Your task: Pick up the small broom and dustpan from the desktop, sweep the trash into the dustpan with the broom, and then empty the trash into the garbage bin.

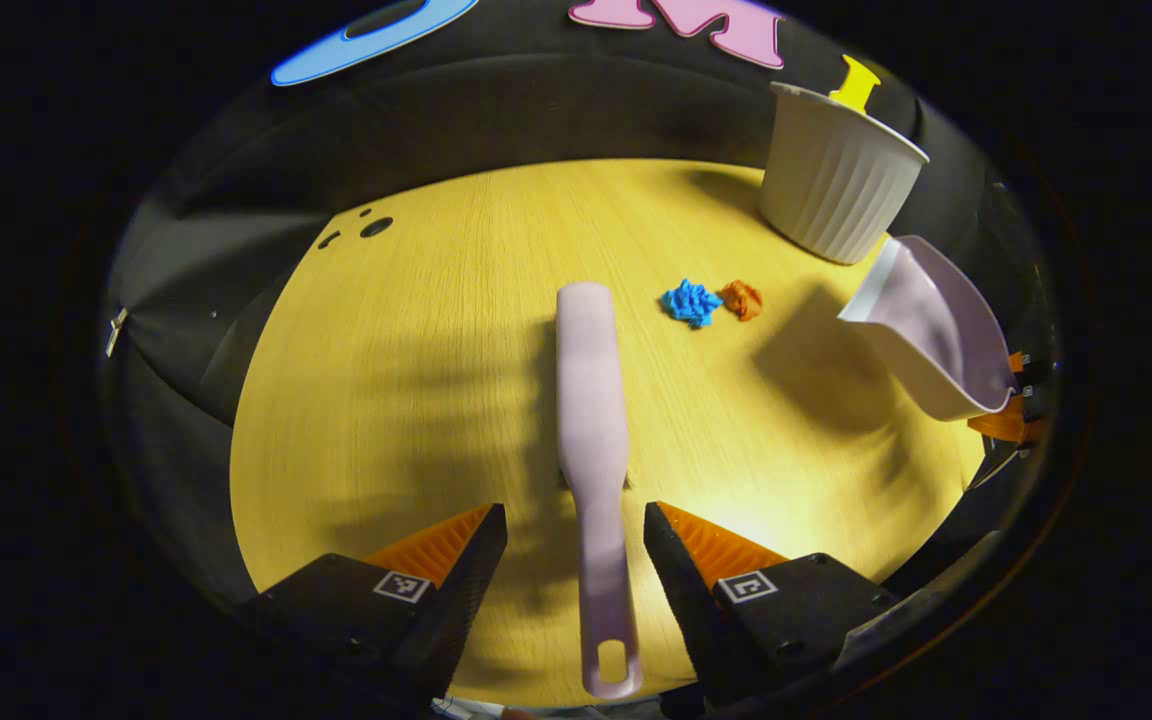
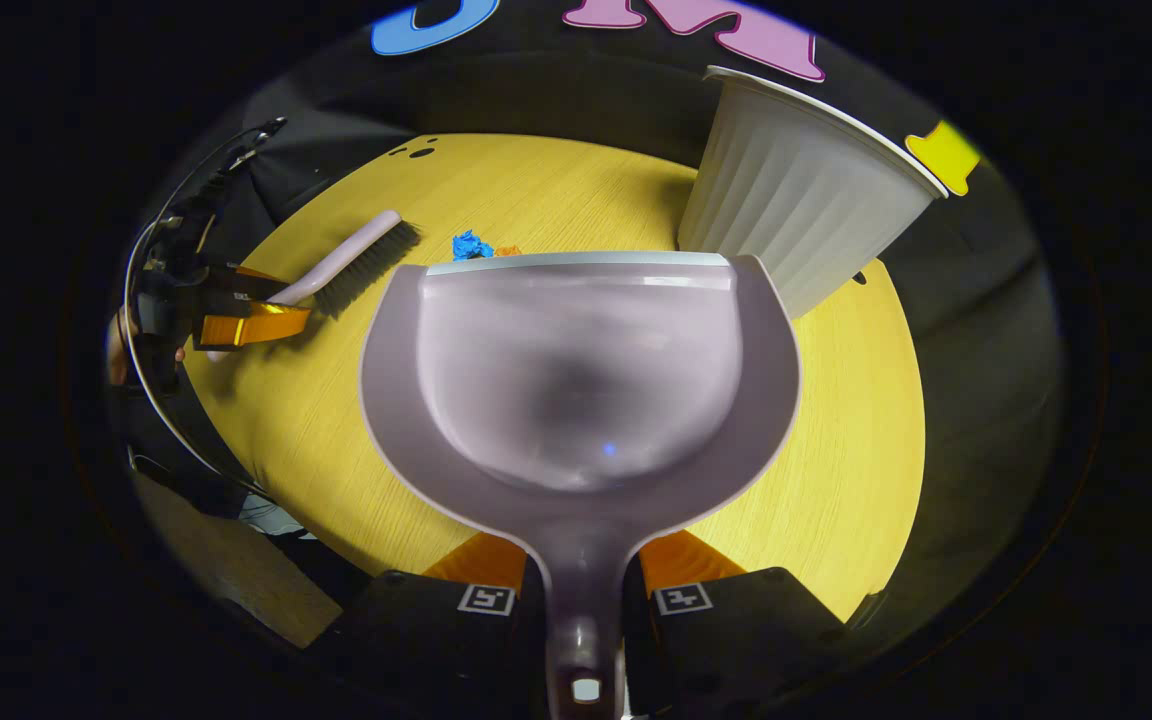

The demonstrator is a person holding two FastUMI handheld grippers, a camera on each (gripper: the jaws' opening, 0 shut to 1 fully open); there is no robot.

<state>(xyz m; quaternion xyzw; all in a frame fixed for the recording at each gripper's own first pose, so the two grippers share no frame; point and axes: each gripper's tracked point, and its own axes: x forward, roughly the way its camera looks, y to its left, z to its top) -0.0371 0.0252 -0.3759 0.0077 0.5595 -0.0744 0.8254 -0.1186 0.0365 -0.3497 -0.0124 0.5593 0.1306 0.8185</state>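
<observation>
Broom (image 1: 591, 400) flat on the yellow worktop (image 1: 416, 380), handle between the spread fingers of the left hand-held gripper (image 1: 576, 545), not touched. Dustpan (image 2: 581, 385) clamped by its handle in the right hand-held gripper (image 2: 581, 590), lifted. Blue scrap (image 1: 691, 302) and orange scrap (image 1: 742, 299) farther off, near the white ribbed bin (image 1: 836, 180).

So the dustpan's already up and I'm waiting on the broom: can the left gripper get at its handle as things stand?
Probably yes: the left gripper is open astride the broom handle, nothing between.

Tongs (image 1: 576, 545) open astride broom (image 1: 591, 420) handle.
</observation>
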